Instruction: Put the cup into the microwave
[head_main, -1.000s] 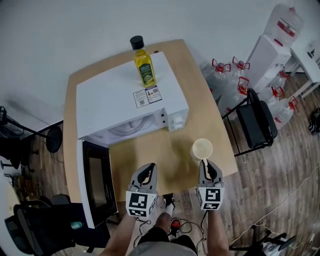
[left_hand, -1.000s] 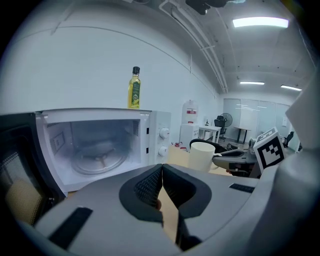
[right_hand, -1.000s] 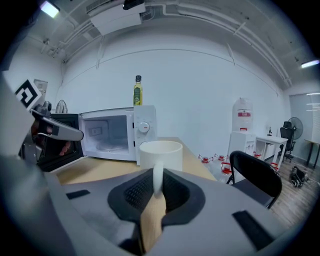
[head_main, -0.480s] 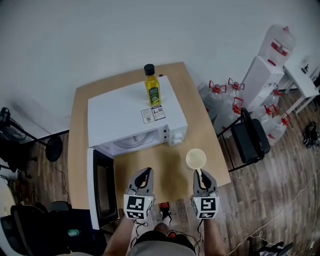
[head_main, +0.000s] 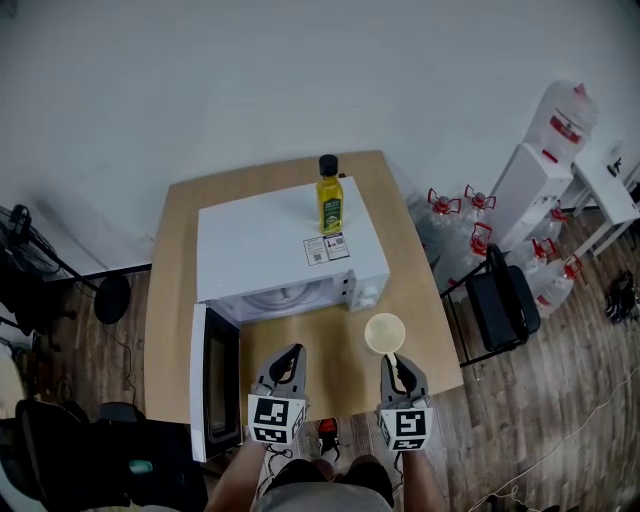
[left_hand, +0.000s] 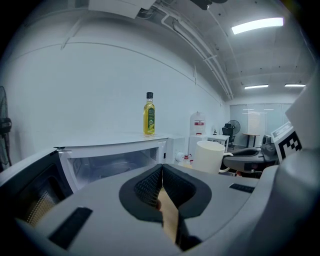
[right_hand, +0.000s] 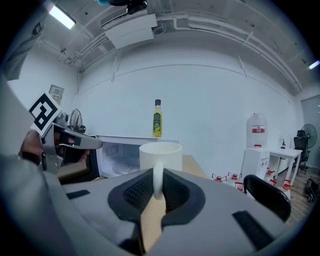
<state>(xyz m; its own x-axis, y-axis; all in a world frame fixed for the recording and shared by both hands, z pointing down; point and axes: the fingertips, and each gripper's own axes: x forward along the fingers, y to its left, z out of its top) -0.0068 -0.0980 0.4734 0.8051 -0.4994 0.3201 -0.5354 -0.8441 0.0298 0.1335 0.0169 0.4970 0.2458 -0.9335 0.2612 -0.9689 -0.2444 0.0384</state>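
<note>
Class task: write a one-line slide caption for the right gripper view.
Right gripper holds the cup by its handle before the open microwave, bottle on top.

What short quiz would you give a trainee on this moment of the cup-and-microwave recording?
1. True or false: the door of the white box-shaped microwave stands open.
2. What grips the white ceramic cup by its handle? A) a bare hand B) the right claw C) nothing
3. Fill in: the yellow oil bottle with a black cap stands on top of the ____.
Key: 1 true; 2 B; 3 microwave.
</note>
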